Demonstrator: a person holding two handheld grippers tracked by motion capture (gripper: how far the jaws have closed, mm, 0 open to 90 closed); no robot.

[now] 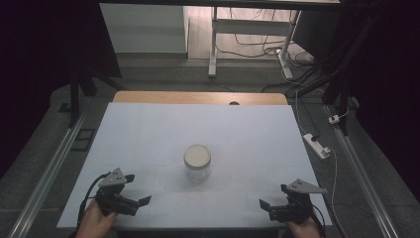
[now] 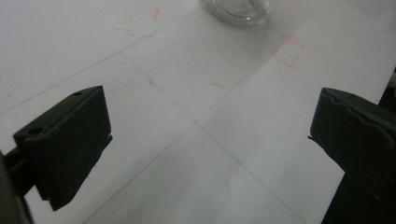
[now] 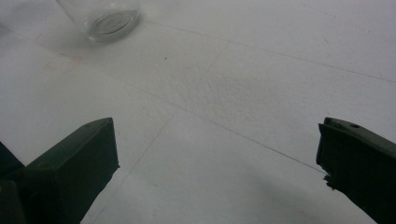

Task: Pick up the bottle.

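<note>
Glass jar with its lid on stood upright mid-tabletop, between and ahead of both grippers. Left gripper and right gripper sat near the front edge, jaws spread wide, holding nothing. Risk: smooth glass may slip or tip if one gripper pushes it off-centre.

a white table carries one lidded glass jar near its middle.
</note>
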